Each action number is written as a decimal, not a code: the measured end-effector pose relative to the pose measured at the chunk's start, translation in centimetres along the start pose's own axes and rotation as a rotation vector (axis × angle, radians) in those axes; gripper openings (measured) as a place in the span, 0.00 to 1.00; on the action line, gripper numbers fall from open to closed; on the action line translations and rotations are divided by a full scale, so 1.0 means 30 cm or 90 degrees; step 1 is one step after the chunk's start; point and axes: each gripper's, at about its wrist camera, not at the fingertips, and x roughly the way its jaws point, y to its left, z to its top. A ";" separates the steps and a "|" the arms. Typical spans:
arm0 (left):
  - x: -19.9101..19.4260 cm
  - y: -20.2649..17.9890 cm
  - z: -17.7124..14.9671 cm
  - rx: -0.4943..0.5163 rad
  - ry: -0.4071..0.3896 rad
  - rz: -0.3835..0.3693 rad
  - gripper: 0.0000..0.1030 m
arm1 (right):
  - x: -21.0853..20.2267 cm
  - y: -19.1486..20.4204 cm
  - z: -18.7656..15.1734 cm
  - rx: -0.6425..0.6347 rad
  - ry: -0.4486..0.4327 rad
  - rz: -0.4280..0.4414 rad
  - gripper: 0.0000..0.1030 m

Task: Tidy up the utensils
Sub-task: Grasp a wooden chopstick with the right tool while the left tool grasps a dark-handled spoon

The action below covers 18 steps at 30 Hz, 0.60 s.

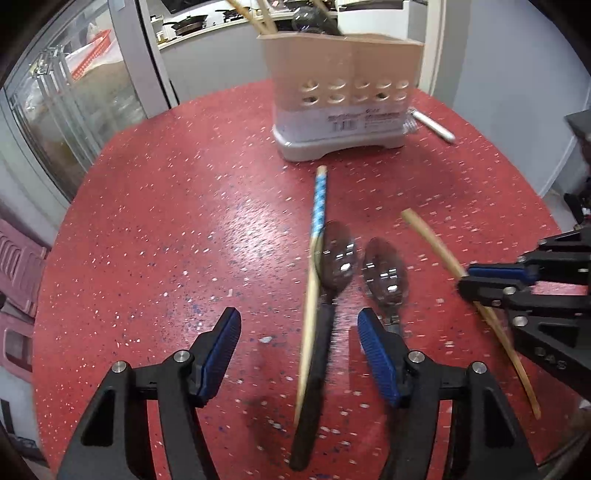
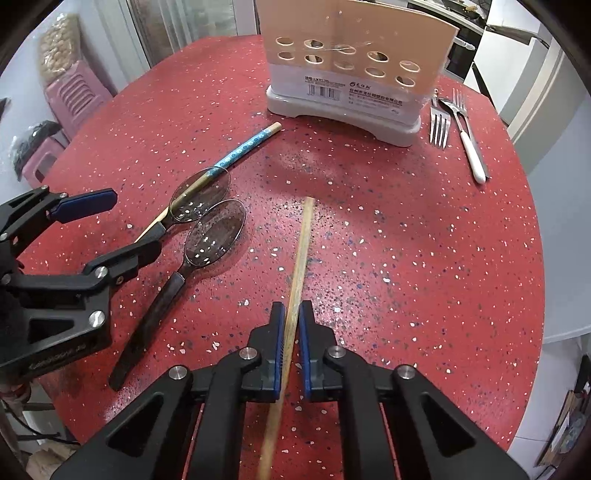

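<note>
Two clear-bowled spoons with black handles (image 1: 338, 258) (image 1: 386, 273) lie side by side on the red speckled table (image 1: 166, 221). A blue-patterned chopstick (image 1: 319, 199) lies along the left spoon. My left gripper (image 1: 299, 332) hovers open above them, with that spoon's handle and the chopstick between its fingers and untouched. My right gripper (image 2: 291, 314) is shut on a plain bamboo chopstick (image 2: 301, 251), which points away toward the beige utensil holder (image 2: 354, 62). In the right wrist view the left gripper (image 2: 122, 225) sits over the spoons (image 2: 216, 232).
The holder (image 1: 343, 96) stands at the far side of the table with chopsticks (image 1: 266, 18) inside. Two forks (image 2: 439, 125) and a white-handled utensil (image 2: 472, 155) lie to its right. Pink stools (image 2: 74, 96) stand beyond the table's left edge.
</note>
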 end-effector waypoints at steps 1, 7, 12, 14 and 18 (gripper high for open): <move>-0.012 -0.012 0.001 0.003 -0.003 -0.008 0.86 | -0.001 -0.007 -0.003 0.004 -0.001 0.006 0.06; -0.018 -0.086 0.000 0.018 0.012 -0.038 0.86 | -0.016 -0.075 -0.019 0.040 -0.006 0.034 0.06; 0.004 -0.157 -0.005 0.033 0.036 -0.047 0.80 | -0.038 -0.142 -0.035 0.075 -0.014 0.056 0.06; 0.023 -0.177 -0.005 0.039 0.056 -0.046 0.76 | -0.052 -0.159 -0.045 0.082 -0.021 0.062 0.06; 0.036 -0.173 0.002 0.018 0.075 -0.058 0.76 | -0.079 -0.185 -0.055 0.089 -0.036 0.076 0.06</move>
